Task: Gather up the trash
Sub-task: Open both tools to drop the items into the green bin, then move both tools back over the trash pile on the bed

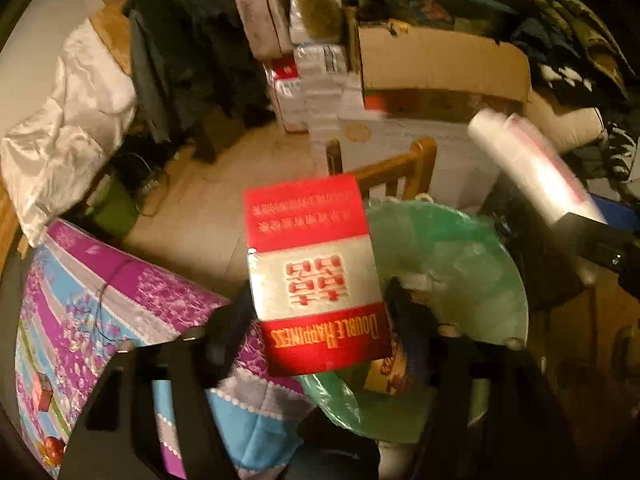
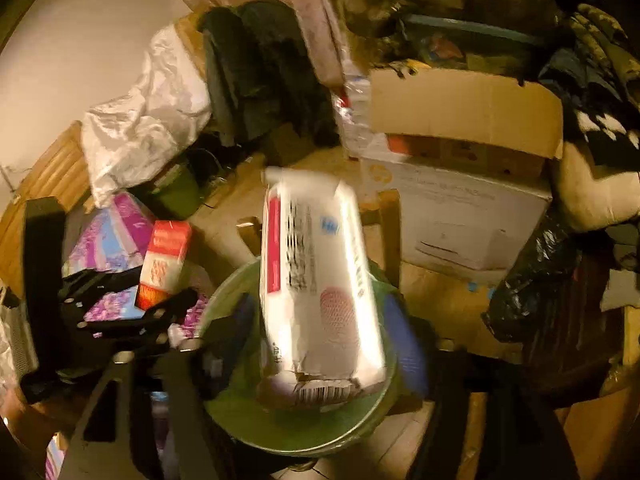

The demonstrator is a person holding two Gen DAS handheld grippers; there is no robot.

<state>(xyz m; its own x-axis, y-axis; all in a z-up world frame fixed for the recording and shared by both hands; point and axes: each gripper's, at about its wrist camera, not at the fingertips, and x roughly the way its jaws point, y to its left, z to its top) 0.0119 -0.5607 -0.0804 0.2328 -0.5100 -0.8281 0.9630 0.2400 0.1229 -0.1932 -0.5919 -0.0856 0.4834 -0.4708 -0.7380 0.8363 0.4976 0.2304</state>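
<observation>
Both grippers are at the dropping step: the left gripper [image 1: 316, 320] with jaws released around the red carton [image 1: 312, 272], the right gripper [image 2: 320, 344] likewise loose around the white box [image 2: 316, 280], both over the green-lined bin [image 2: 296, 420], so each next needs only to withdraw.

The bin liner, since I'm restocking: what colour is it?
Translucent green bin liner, clearest in the left wrist view.
</observation>
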